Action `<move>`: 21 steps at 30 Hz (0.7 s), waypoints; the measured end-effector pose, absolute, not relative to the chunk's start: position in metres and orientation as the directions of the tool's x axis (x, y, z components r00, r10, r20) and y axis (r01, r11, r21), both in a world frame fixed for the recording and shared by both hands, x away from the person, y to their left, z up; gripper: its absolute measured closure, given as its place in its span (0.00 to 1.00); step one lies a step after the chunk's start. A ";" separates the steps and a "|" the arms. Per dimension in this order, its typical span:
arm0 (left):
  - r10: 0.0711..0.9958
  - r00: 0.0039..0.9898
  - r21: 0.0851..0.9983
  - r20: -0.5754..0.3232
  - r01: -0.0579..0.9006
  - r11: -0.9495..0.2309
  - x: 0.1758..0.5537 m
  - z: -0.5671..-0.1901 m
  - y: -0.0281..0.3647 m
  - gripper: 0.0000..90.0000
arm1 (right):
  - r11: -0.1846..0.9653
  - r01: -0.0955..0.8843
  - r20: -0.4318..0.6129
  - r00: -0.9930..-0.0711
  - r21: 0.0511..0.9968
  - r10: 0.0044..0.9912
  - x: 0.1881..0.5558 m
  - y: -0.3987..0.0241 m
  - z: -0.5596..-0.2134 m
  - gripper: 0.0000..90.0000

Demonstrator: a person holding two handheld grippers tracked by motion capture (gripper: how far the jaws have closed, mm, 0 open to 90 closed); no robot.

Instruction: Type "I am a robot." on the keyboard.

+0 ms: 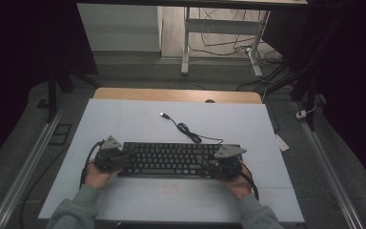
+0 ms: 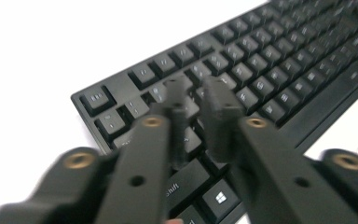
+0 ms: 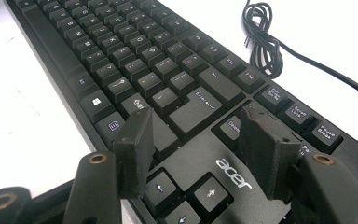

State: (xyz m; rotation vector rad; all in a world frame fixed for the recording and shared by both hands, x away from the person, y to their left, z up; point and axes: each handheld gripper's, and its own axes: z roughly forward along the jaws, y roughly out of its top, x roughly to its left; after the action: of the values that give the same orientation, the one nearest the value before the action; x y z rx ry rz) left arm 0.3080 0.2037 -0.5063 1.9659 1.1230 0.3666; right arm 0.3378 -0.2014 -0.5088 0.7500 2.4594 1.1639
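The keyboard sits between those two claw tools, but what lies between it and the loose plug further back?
In the high view, between the keyboard and the plug lies only its own cable, partly bundled, on the bare white table.

Black keyboard [image 1: 171,159] flat, table centre

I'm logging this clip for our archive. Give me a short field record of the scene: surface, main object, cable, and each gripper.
surface: white table top
main object: black keyboard, lying flat, crosswise before the person
cable: keyboard cable, partly coiled, plug end loose on the table behind it
left gripper: over the keyboard's left end, jaws a narrow gap apart, nothing between them
right gripper: over the keyboard's right end, jaws open, above the arrow keys
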 end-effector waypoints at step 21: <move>0.804 0.569 0.794 -0.171 0.562 -0.229 0.303 -0.496 0.203 0.45 | 0.532 0.318 -0.062 -0.814 0.785 0.578 0.338 -0.202 -0.509 0.50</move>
State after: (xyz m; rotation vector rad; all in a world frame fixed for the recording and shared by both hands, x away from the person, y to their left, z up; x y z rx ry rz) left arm 0.3028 0.2029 -0.4963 1.9208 1.1020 0.3457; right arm 0.3382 -0.2017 -0.5090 0.7440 2.4601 1.1653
